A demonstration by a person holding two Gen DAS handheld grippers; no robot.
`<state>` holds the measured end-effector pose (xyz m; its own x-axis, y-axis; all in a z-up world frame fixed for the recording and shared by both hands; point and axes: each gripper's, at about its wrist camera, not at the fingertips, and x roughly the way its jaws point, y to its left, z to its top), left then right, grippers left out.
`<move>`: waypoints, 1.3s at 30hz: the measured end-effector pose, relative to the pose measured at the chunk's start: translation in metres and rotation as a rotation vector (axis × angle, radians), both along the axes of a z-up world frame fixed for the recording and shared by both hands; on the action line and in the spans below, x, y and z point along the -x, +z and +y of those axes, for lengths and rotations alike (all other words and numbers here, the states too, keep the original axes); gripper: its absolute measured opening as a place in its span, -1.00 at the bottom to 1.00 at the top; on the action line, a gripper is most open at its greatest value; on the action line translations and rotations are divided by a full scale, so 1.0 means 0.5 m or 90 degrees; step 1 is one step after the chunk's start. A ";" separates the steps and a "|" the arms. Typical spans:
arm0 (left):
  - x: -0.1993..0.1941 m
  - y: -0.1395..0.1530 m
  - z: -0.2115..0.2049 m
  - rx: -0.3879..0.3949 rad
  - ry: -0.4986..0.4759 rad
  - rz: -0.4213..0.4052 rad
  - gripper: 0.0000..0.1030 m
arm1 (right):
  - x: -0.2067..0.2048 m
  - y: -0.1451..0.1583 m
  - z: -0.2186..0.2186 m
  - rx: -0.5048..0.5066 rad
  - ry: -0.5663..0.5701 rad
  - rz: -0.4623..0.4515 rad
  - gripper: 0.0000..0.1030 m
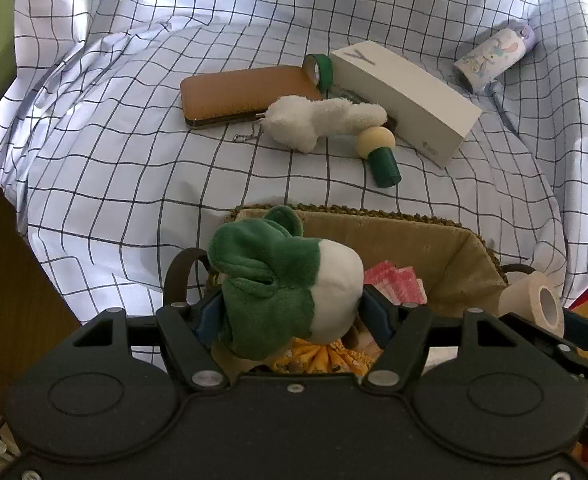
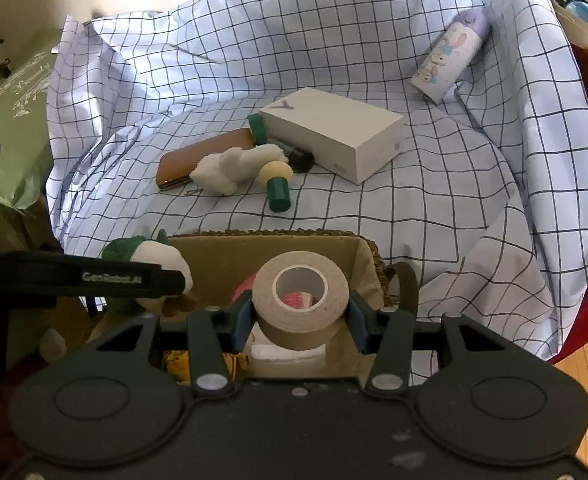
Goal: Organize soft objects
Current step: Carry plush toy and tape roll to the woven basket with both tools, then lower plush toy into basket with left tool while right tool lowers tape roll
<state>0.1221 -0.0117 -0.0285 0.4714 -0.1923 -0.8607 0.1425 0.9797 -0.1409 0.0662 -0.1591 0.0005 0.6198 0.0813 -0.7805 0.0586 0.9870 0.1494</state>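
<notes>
**Both grippers loaded above the basket**

Left gripper [image 1: 290, 316]: jaws part-way closed, pads pressing a green-and-white plush toy [image 1: 286, 280], held just above the woven basket [image 1: 482, 248]. Right gripper [image 2: 300, 322]: narrower, clamped on a beige tape roll [image 2: 300, 294] by its sides, hole facing the camera, also above the basket.

Still out on the checked cloth [image 1: 134, 160]: white plush [image 1: 318, 120], touching a brown flat case [image 1: 242, 94] and just beside a white box [image 1: 406, 96]; green-and-cream peg [image 1: 378, 152]; green tape roll [image 1: 320, 70]; printed bottle [image 1: 494, 54] well apart.

Left view only: pink item [image 1: 394, 282] and yellow fabric [image 1: 322, 358] inside the basket. Right view only: a black cylinder [image 2: 302, 159] against the box, and the left gripper seen side-on at the basket's left end.
</notes>
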 end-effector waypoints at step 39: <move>0.014 0.021 0.007 -0.010 0.028 -0.037 0.44 | 0.026 0.002 0.024 -0.011 0.044 0.004 -0.07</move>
